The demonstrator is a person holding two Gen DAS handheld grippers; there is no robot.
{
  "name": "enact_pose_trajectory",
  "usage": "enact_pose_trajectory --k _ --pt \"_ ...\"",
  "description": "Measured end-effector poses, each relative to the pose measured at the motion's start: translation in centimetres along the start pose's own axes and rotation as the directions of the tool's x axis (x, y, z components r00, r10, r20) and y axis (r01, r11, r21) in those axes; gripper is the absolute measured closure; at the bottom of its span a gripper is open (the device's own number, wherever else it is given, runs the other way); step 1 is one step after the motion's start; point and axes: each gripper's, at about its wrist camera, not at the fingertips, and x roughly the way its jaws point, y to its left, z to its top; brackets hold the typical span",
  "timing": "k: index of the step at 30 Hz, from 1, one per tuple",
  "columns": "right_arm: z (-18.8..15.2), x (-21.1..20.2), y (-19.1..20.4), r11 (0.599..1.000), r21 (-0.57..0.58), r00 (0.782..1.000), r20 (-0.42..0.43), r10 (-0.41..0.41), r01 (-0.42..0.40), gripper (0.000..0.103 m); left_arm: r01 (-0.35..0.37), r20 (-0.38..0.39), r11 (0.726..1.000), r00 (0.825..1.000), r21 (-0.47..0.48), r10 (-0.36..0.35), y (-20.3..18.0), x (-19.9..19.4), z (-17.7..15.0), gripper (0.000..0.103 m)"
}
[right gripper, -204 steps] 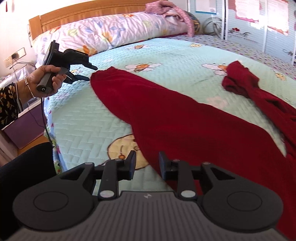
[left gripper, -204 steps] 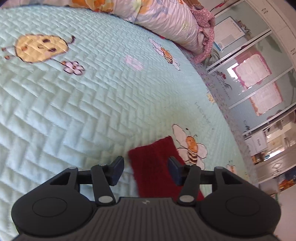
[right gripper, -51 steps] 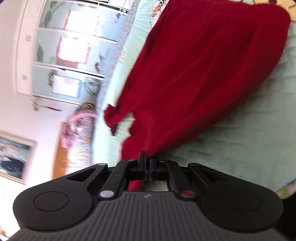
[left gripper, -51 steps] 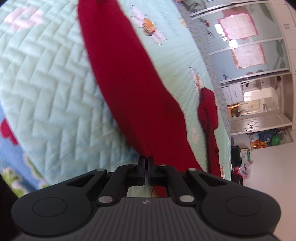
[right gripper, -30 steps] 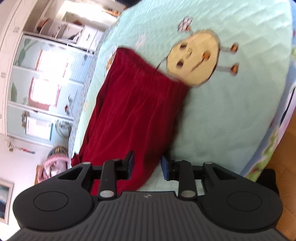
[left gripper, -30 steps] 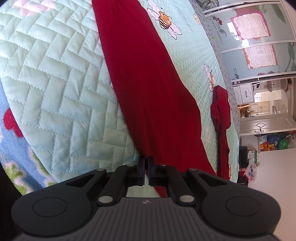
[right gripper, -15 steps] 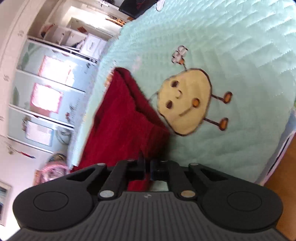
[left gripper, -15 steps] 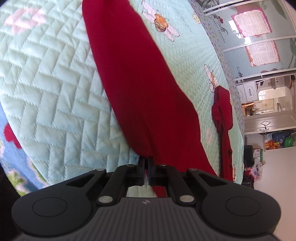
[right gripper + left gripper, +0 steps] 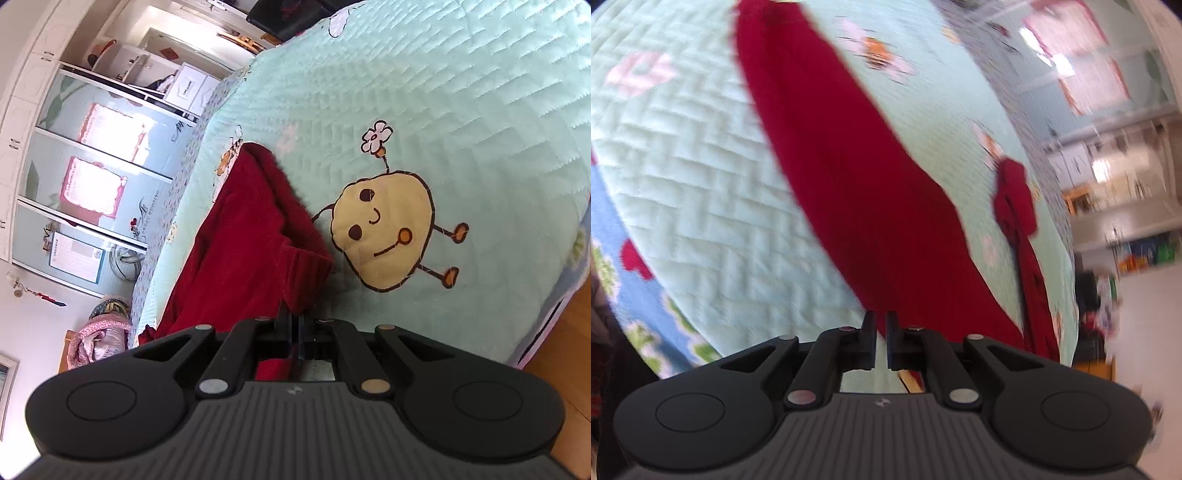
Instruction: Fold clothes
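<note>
With both hand-held grippers, L (image 9: 881,341) & R (image 9: 294,338), pinching the red garment (image 9: 849,177), we should lift evenly toward 12 o'clock, keeping the hem taut over the bed (image 9: 461,110).

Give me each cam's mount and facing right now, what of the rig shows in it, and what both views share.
Left wrist: sits on the left gripper, looks down along its shut fingers at the red garment stretched across the quilt, wardrobe doors beyond.
Right wrist: sits on the right gripper, rolled sideways, fingers shut on the garment's ribbed edge, beside the cartoon figure.
Shared: the red garment, the quilt, the wardrobe doors.
</note>
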Motion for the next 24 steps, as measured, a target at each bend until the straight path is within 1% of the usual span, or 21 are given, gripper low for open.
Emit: enact_pose_trajectory --k 2,3,5,6,7,8,10,11,12,14,15,17,18,19,20,21,22,24 --pt "0.2 0.2 0.4 1.0 0.03 1.0 -0.019 0.01 -0.009 0.099 0.016 -0.028 0.994 1.0 0.104 -0.013 -2.2 0.3 -1.2 0.1" --pt "0.2 0.2 0.7 0.999 0.039 1.0 -0.026 0.011 -0.01 0.099 0.025 -0.043 0.987 0.999 0.157 -0.019 -3.3 0.6 -1.8 0.098" --pt "0.5 0.3 1.3 0.999 0.05 0.999 -0.032 0.013 -0.011 0.099 0.05 -0.074 0.963 0.997 0.263 -0.032 -5.6 1.0 -3.2 0.096" --pt "0.8 0.4 1.7 0.998 0.059 0.999 -0.031 0.018 -0.017 0.099 0.068 -0.09 0.946 0.995 0.316 -0.042 -6.8 1.2 -3.9 0.094" --pt "1.0 0.5 2.0 0.997 0.074 0.999 -0.028 0.028 -0.026 0.099 0.089 -0.113 0.924 0.992 0.371 -0.051 -8.0 1.6 -4.8 0.089" --pt "1.2 0.7 2.2 0.995 0.093 0.999 -0.027 0.042 -0.039 0.099 0.113 -0.139 0.898 0.989 0.425 -0.059 -9.2 2.0 -5.8 0.085" --pt "1.4 1.0 2.4 0.988 0.142 0.998 -0.029 0.062 -0.057 0.099 0.148 -0.188 0.849 0.98 0.507 -0.058 -11.0 2.9 -7.8 0.071" --pt "1.5 1.1 2.4 0.983 0.171 0.997 -0.032 0.071 -0.064 0.099 0.164 -0.211 0.832 0.976 0.53 -0.057 -11.7 3.3 -8.7 0.069" --pt "1.4 1.1 2.3 0.976 0.206 0.996 -0.036 0.081 -0.072 0.099 0.183 -0.236 0.824 0.97 0.536 -0.062 -12.2 3.7 -9.5 0.067" --pt "1.2 1.3 2.0 0.955 0.286 0.995 -0.047 0.092 -0.075 0.098 0.224 -0.296 0.82 0.953 0.526 -0.07 -12.7 5.0 -11.1 0.067" --pt "1.1 1.2 2.1 0.949 0.304 0.994 -0.051 0.098 -0.078 0.098 0.244 -0.326 0.819 0.942 0.519 -0.073 -13.0 5.7 -12.0 0.067" --pt "0.8 1.2 2.8 0.955 0.285 0.993 -0.052 0.104 -0.085 0.098 0.282 -0.386 0.816 0.919 0.504 -0.079 -13.5 7.1 -13.7 0.065" --pt "0.7 1.1 3.2 0.957 0.276 0.993 -0.051 0.107 -0.089 0.098 0.304 -0.415 0.842 0.903 0.445 -0.106 -13.2 7.9 -14.3 0.065" --pt "0.7 0.9 3.5 0.956 0.275 0.992 -0.052 0.116 -0.097 0.098 0.324 -0.44 0.88 0.885 0.347 -0.153 -12.4 8.7 -14.8 0.065" --pt "0.7 0.9 3.7 0.954 0.279 0.991 -0.053 0.126 -0.106 0.098 0.34 -0.458 0.908 0.866 0.245 -0.201 -11.7 9.5 -15.3 0.064" --pt "0.7 0.9 3.8 0.952 0.285 0.989 -0.055 0.134 -0.114 0.098 0.352 -0.471 0.925 0.846 0.14 -0.25 -10.9 10.4 -15.8 0.063" --pt "0.9 0.9 3.8 0.949 0.293 0.988 -0.055 0.141 -0.119 0.098 0.346 -0.46 0.937 0.842 0.059 -0.282 -10.1 10.9 -15.9 0.063" --pt "1.2 0.9 4.0 0.943 0.308 0.987 -0.056 0.151 -0.127 0.098 0.311 -0.405 0.948 0.86 -0.068 -0.311 -8.4 11.6 -15.7 0.061"
